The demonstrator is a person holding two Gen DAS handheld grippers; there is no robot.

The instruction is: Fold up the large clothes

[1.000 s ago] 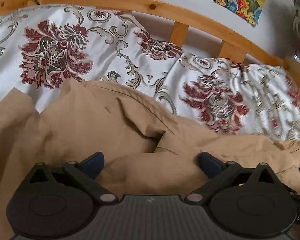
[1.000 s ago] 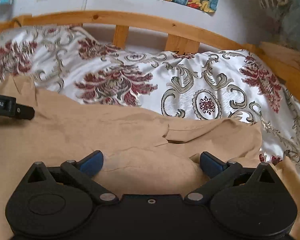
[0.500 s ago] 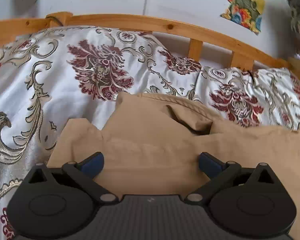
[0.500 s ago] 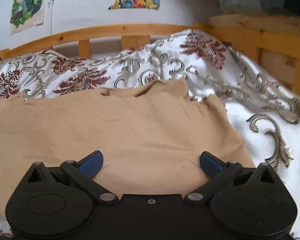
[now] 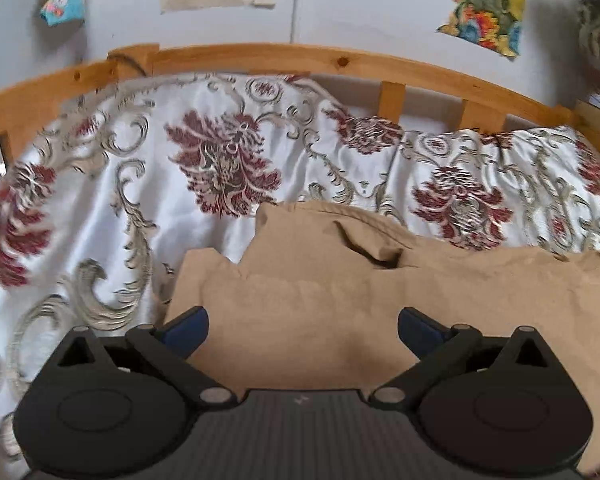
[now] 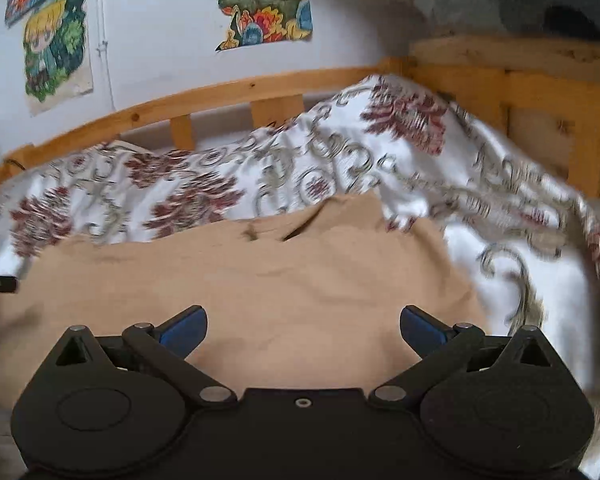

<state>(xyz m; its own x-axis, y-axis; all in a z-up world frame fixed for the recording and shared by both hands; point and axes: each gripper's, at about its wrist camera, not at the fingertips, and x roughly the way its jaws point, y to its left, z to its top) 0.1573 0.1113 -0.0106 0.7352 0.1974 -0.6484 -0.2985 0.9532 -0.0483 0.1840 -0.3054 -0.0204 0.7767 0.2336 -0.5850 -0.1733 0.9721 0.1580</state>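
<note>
Tan cotton garment (image 5: 320,300) lying flat on the floral bedspread (image 5: 140,184), long axis crosswise; left hand-held gripper (image 5: 302,326) at its left end, right hand-held gripper (image 6: 303,326) at its right end, both wide open, empty.

A wooden bed (image 5: 260,58) with a slatted pine rail along its far side carries everything. A white bedspread (image 5: 112,208) patterned with dark red flowers and grey scrolls covers it, rumpled toward the rail. A tan garment (image 5: 308,308) lies spread directly on the bedspread, its near part fairly flat, its far edge creased.
</note>
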